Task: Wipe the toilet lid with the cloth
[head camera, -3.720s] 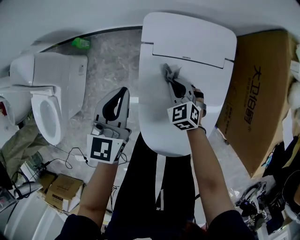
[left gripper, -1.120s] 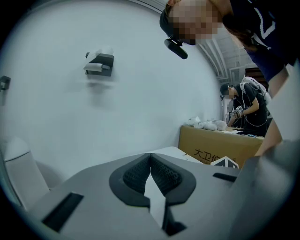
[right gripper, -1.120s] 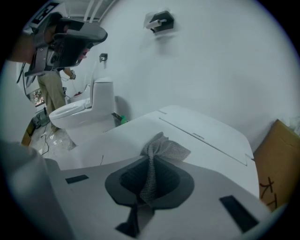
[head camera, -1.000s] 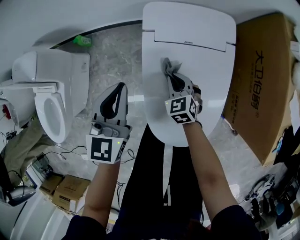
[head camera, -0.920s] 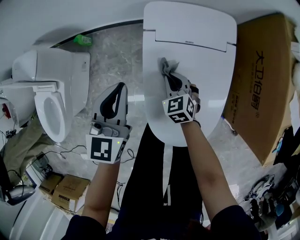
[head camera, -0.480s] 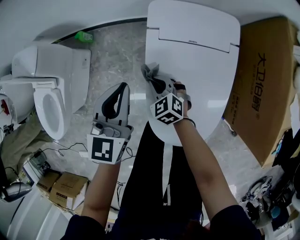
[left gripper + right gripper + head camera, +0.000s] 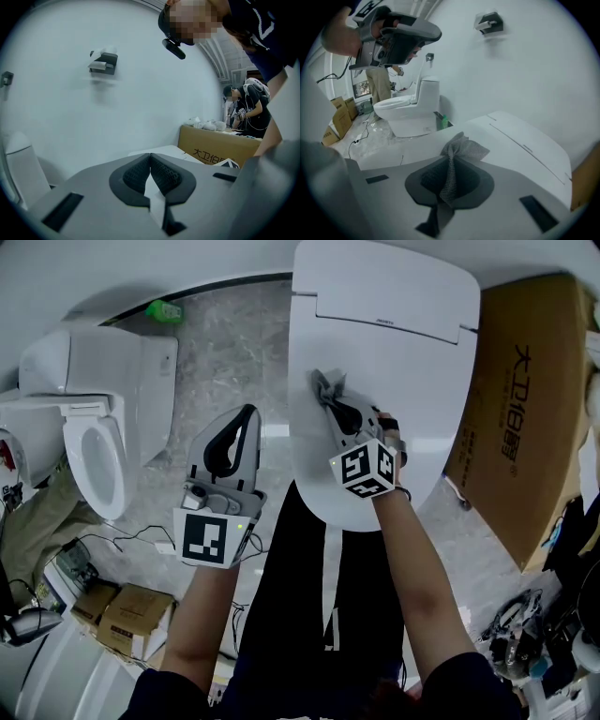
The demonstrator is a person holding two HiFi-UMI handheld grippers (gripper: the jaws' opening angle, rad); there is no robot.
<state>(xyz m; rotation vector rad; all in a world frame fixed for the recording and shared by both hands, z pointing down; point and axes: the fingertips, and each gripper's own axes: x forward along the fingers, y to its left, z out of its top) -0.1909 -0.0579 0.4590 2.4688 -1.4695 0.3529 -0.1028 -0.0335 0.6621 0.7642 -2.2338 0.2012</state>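
A white closed toilet lid (image 7: 412,352) fills the upper middle of the head view and shows again as the toilet lid (image 7: 520,140) in the right gripper view. My right gripper (image 7: 336,405) is shut on a grey cloth (image 7: 325,386), which rests on the lid's left-middle part. In the right gripper view the cloth (image 7: 457,154) sticks out bunched from between the right gripper's (image 7: 449,180) jaws. My left gripper (image 7: 236,435) hangs over the floor left of the toilet, shut and empty; the left gripper (image 7: 150,174) shows its pads together.
A brown cardboard box (image 7: 525,418) stands right of the toilet. A second toilet (image 7: 94,427) with its seat open stands at left, a green bottle (image 7: 162,310) behind it. Cables and small boxes (image 7: 131,620) lie on the floor at lower left. Another person (image 7: 246,110) stands beyond the box.
My right gripper swept the cloth from the lid's middle to its left edge, then back toward the middle. The left gripper stayed put.
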